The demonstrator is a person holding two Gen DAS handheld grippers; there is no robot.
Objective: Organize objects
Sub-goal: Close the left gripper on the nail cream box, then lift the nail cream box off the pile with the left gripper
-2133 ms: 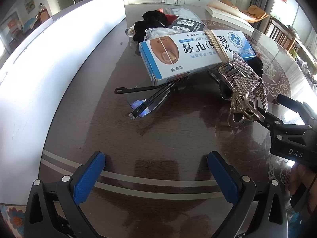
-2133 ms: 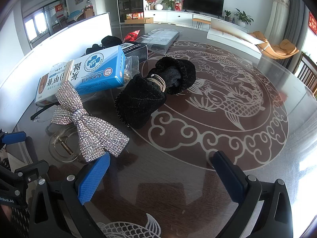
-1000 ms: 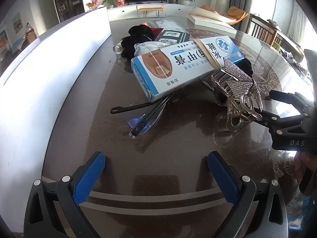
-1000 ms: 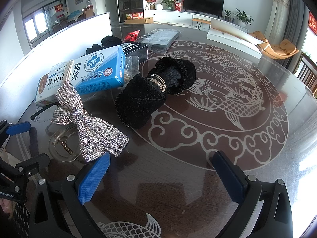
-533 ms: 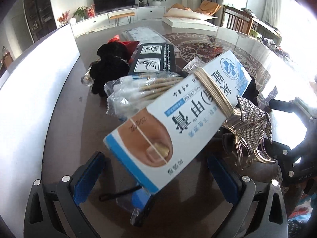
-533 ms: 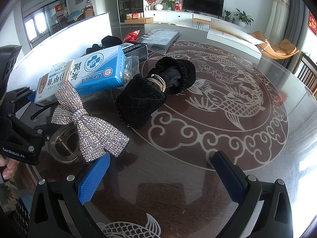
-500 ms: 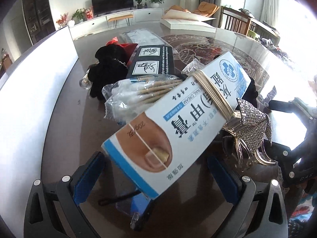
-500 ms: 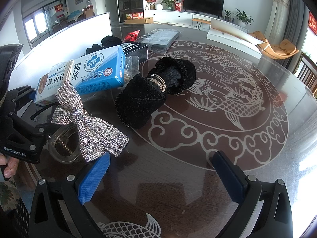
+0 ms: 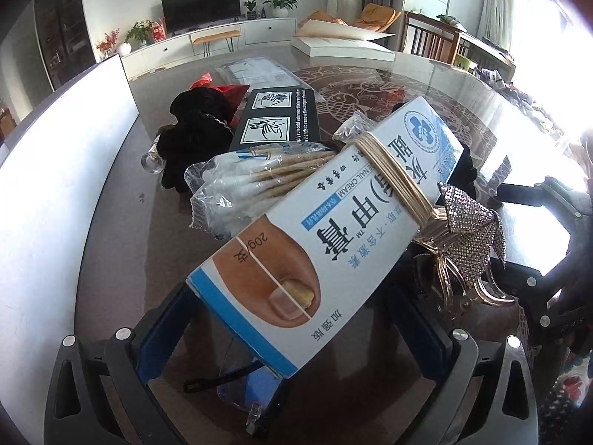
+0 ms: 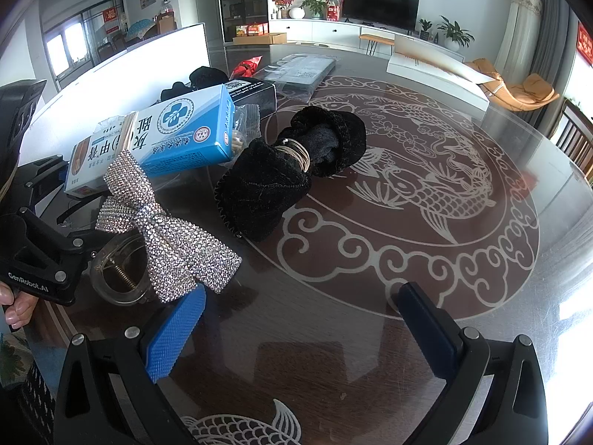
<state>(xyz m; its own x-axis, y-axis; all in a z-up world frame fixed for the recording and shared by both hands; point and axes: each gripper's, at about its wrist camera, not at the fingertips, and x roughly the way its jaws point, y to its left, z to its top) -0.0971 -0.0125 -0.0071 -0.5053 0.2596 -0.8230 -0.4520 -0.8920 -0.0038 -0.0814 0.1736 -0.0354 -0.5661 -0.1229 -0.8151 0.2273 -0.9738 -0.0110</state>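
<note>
A blue and white nail cream box (image 9: 326,230) wrapped in rubber bands lies tilted on a pile; it also shows in the right wrist view (image 10: 155,141). My left gripper (image 9: 292,319) is open, its blue fingers on either side of the box's near end, not closed on it. A rhinestone bow hair clip (image 9: 467,237) lies right of the box, also seen in the right wrist view (image 10: 163,233). My right gripper (image 10: 296,319) is open and empty, its left finger (image 10: 174,333) just below the bow. A black scrunchie (image 10: 289,170) lies beyond.
A bag of cotton swabs (image 9: 241,181), a black carton (image 9: 278,115), another black scrunchie (image 9: 196,126) and glasses (image 9: 237,385) under the box crowd the glass table (image 10: 407,204). A white board (image 9: 55,170) stands along the left.
My left gripper has moved forward and low, so the box's near end now sits between its open fingers. The right gripper has not moved.
</note>
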